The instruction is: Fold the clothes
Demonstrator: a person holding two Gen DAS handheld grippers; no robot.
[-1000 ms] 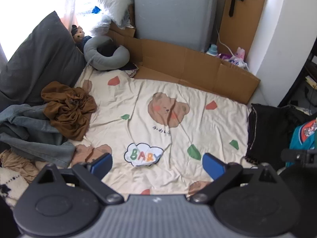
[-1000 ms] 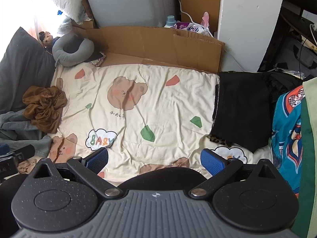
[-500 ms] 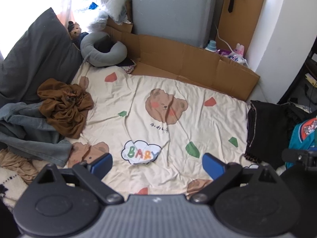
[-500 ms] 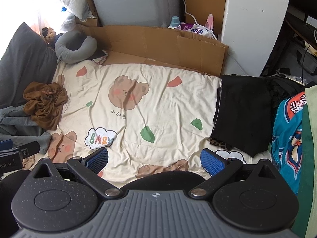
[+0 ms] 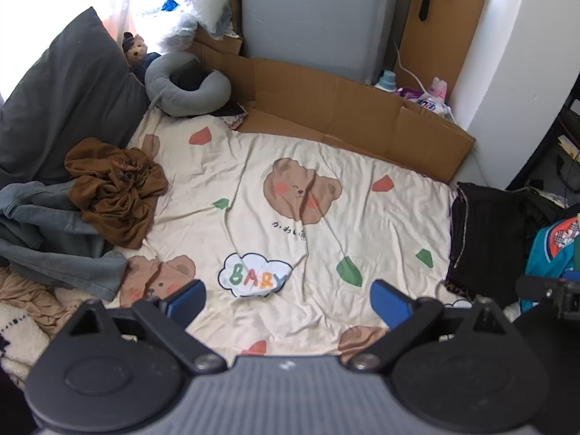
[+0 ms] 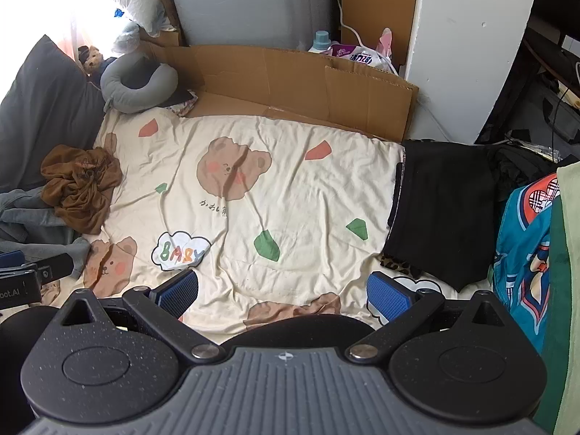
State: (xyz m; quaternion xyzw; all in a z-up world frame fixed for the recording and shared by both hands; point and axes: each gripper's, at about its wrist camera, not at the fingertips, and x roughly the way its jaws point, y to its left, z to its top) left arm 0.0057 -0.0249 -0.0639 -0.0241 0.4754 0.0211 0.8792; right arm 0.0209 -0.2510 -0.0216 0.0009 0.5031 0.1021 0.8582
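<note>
A crumpled brown garment (image 5: 116, 188) (image 6: 81, 186) lies at the left of the bear-print cream sheet (image 5: 290, 224) (image 6: 253, 195), on top of grey-blue jeans (image 5: 50, 239) (image 6: 32, 217). A folded black garment (image 5: 485, 235) (image 6: 442, 210) rests at the sheet's right edge. My left gripper (image 5: 288, 299) hovers open over the sheet's near edge, empty. My right gripper (image 6: 281, 290) is open too, above the same near edge, holding nothing. Both are well short of any garment.
A dark grey pillow (image 5: 61, 101), a grey neck pillow (image 5: 185, 87) and a cardboard wall (image 5: 355, 108) border the far side. A tan cloth (image 5: 29, 297) lies at the near left. A teal printed garment (image 6: 525, 239) hangs at the right.
Both cameras have shifted slightly, so the scene sits a little lower and farther right in view. No garment has moved and both grippers stay open.
</note>
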